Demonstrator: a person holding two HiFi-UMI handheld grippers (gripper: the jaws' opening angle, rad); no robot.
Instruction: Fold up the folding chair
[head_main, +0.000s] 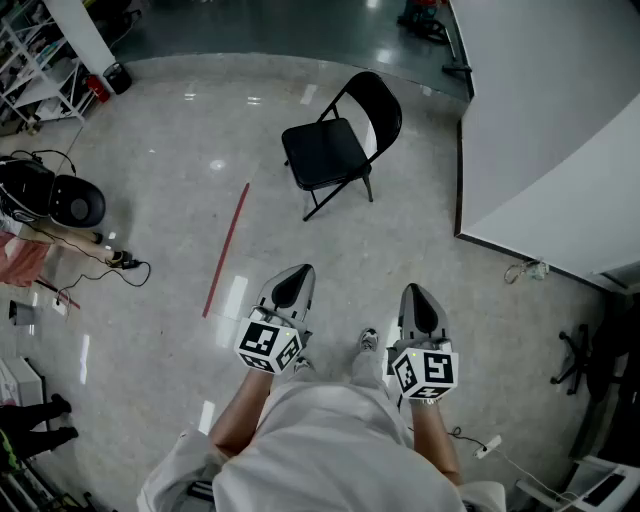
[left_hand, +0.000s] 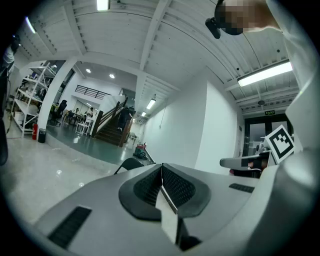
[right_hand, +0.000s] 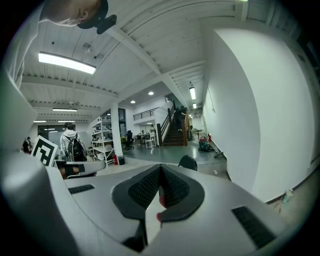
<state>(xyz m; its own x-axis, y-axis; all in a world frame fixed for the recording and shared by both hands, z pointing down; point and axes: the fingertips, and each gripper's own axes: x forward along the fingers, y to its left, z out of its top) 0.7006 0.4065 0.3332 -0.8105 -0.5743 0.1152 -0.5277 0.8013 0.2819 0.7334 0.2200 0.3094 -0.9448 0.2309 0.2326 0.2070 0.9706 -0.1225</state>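
At the upper left of the head view, white wire shelving (head_main: 38, 70) is cut off by the frame edge, and below it a black rounded machine (head_main: 55, 198) with trailing black cable (head_main: 125, 265) is also partly out of frame; what kind of machine it is cannot be made out. A thin red strip (head_main: 227, 250) lies slantwise on the pale speckled floor (head_main: 170, 310). At lower centre the left gripper (head_main: 298, 273) and right gripper (head_main: 414, 292) point up the frame, side by side and well apart from the chair; the person's clothing hides the floor beneath them. In each gripper view the fingers (left_hand: 148, 188) (right_hand: 145, 189) are pressed together with nothing between them. The black metal folding chair (head_main: 338, 148) stands unfolded at upper centre, seat flat, rounded backrest towards the right, thin crossed legs on the floor. From the gripper views only its backrest top shows (left_hand: 131, 163) (right_hand: 188, 162), the rest being hidden behind the gripper bodies. A white wall panel (head_main: 545, 130) fills the upper right, cut off by the frame.
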